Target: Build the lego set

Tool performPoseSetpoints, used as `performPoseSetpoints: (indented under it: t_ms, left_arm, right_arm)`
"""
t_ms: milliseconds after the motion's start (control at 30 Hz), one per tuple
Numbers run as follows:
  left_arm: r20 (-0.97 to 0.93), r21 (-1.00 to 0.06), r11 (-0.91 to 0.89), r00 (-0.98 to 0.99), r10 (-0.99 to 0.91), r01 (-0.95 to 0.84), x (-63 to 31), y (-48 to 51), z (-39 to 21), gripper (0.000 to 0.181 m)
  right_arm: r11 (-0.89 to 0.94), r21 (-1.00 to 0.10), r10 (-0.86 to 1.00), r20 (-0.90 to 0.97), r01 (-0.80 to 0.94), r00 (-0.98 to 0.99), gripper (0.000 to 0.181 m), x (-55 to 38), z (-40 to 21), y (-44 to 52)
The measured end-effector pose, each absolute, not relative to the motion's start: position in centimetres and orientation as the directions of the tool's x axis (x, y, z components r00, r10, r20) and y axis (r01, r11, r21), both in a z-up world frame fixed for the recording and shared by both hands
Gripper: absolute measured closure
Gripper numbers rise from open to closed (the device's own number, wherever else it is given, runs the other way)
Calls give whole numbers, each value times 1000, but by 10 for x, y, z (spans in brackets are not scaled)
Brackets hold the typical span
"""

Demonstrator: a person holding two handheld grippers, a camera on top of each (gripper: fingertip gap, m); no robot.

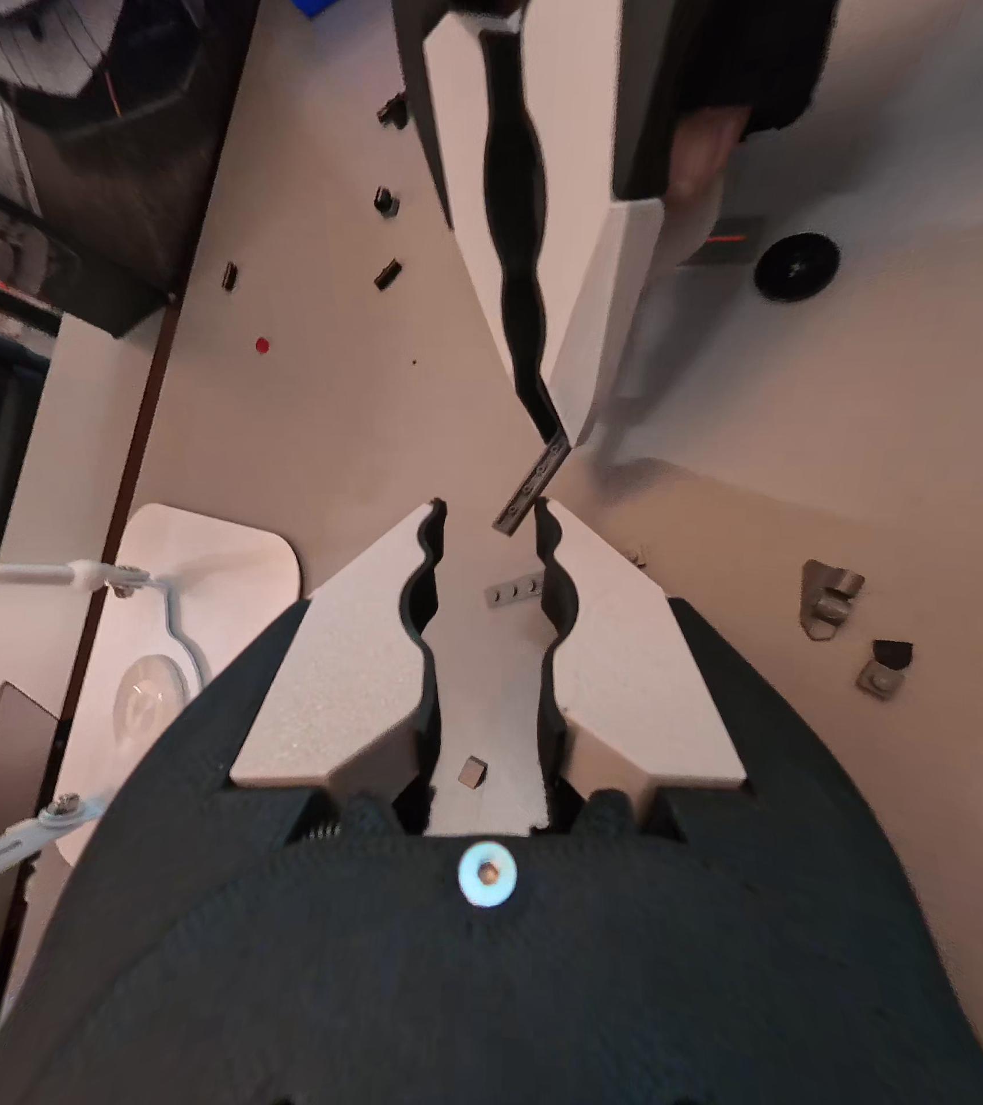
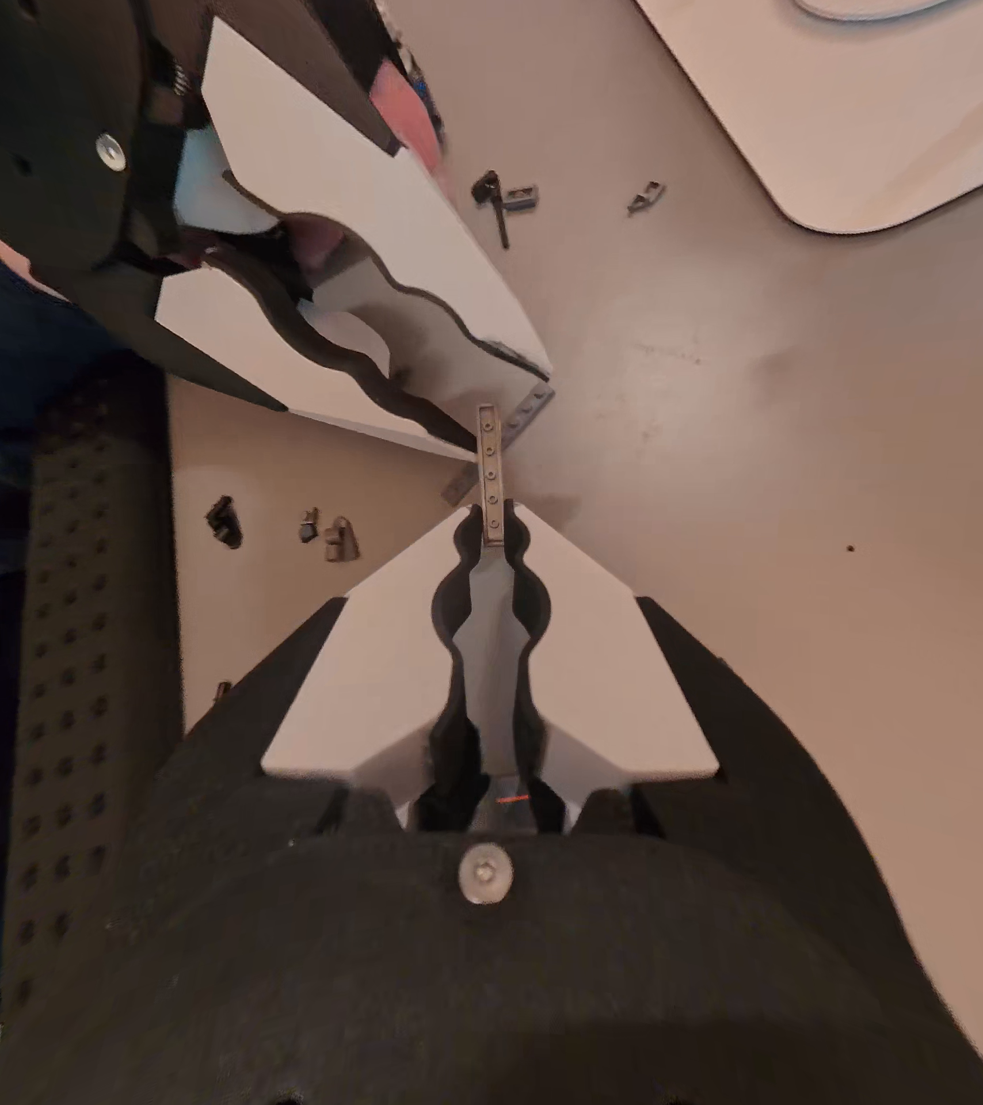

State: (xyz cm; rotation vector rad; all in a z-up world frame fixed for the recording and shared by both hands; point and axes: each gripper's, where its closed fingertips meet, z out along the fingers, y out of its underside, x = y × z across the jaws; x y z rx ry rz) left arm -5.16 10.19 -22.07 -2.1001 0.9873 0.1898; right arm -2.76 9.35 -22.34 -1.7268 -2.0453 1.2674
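My right gripper (image 2: 492,515) is shut on one end of a long, thin grey plate (image 2: 490,472), which sticks out forward above the table. In the left wrist view the right gripper (image 1: 564,439) comes down from the top, and the held plate (image 1: 531,487) slants down to just in front of my left gripper (image 1: 488,509). The left gripper is open and empty; the plate's lower end lies between its tips, near the right one. A second grey plate (image 1: 513,592) lies flat on the table under the left gripper, partly hidden by a finger; it also shows in the right wrist view (image 2: 528,412).
Loose parts lie on the beige table (image 1: 776,448): a small grey cube (image 1: 473,771), a grey bracket (image 1: 830,598), a grey-and-black piece (image 1: 887,669), a black wheel (image 1: 797,266), several small black pieces (image 1: 388,274) and a red stud (image 1: 262,345). A white stand base (image 1: 208,574) sits at the left. Both grippers' tips are close together, under 4 cm apart. Left tips and right tips are each some 9 cm from the grey bracket (image 1: 830,598). It turns up in the right wrist view (image 2: 337,540) as well.
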Motion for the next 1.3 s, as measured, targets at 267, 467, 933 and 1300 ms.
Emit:
performPoseSetpoints:
  t_ms: [267,467,933,1300]
  left_arm:
    - [-433,-570,-341,626,-648,-748,-39,93,-224,175]
    - [-168,-698,-462,752,-638,-547,-41,88,-219,181]
    - [248,-775,-578,718,-650,-255,-34,71,-207,178]
    - [-110,-592,-566,753,-649,-574,-67,82,-256,145]
  right_arm:
    - [-92,-725,840,-425,683,-338,176,-28,-209,91]
    - [365,-786,896,151,499,-417,158,-33,-184,94]
    - [783,-462,621,618,416,-482,176,-38,-198,79]
    - [629,-527,777,445,572,-445,176,-28,-217,108]
